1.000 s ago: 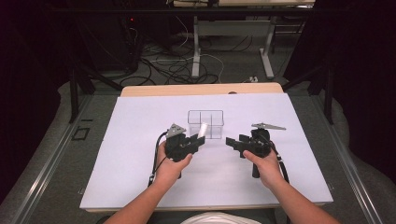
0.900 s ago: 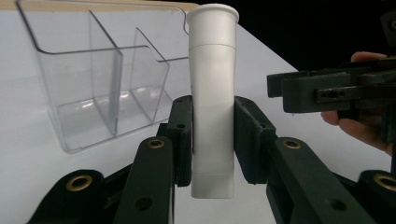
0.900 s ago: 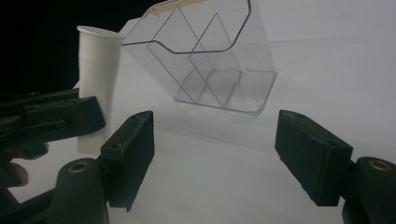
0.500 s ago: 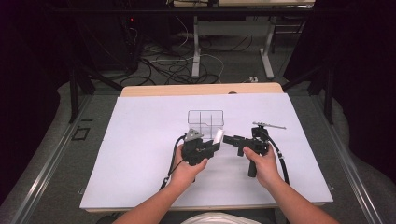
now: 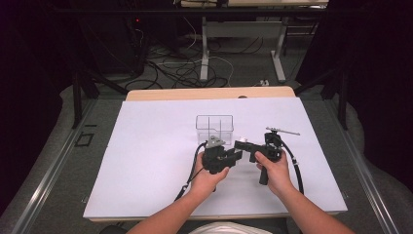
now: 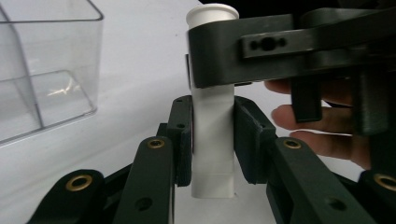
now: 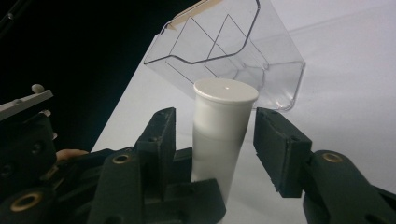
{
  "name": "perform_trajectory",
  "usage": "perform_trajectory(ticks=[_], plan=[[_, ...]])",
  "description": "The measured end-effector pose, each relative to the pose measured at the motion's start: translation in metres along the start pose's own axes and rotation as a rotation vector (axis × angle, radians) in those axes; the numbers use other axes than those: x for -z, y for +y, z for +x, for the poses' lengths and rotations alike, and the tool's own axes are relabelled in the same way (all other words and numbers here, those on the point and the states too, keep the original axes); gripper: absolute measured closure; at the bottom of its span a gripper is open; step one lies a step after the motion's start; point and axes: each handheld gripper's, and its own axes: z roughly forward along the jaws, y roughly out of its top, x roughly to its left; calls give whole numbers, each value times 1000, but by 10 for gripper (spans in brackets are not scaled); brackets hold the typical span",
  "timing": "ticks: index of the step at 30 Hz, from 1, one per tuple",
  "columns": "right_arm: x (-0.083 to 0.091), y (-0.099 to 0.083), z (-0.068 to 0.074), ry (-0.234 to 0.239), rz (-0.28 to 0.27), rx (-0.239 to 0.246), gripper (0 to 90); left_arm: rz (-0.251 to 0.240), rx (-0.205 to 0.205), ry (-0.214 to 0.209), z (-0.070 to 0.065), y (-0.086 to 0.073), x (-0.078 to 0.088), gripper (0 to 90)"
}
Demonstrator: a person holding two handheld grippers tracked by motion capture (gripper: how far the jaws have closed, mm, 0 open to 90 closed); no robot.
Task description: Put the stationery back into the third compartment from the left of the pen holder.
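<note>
Two grippers meet just in front of the clear bin (image 5: pixel 215 127): left gripper (image 6: pixel 212 140) pinches the white tube (image 6: pixel 213 140), right gripper (image 7: pixel 212 140) spread around it; handover looks underway, bin next

One clear plastic bin (image 5: pixel 215 128) stands on the white sheet (image 5: pixel 146 165) near the middle of the table, split inside by dividers into compartments, though their number cannot be told for certain. One white tube (image 6: pixel 213 140) with a flat cap shows, just near of the bin. Two grippers are counted, the left gripper (image 5: pixel 234 157) and the right gripper (image 5: pixel 241 144), each with two black jaws and each held in one of the person's two hands.
</note>
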Motion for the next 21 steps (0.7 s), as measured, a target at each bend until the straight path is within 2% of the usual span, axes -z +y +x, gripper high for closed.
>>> perform_trajectory(ticks=[7,8,10,12,21], plan=[[2,1,-4,5,17,-16,564,-1,-12,-12,-7,-1,-3,703],[2,1,-6,3,16,-10,576,-1,-10,-14,-7,-1,-3,703],[1,1,-5,6,2,-35,598,-1,-12,-13,-7,-1,-3,703],[2,1,-7,14,9,-31,614,5,-18,-17,-7,-1,-2,703],[2,0,-8,25,18,-67,657,14,-12,-13,-8,-3,-4,702]])
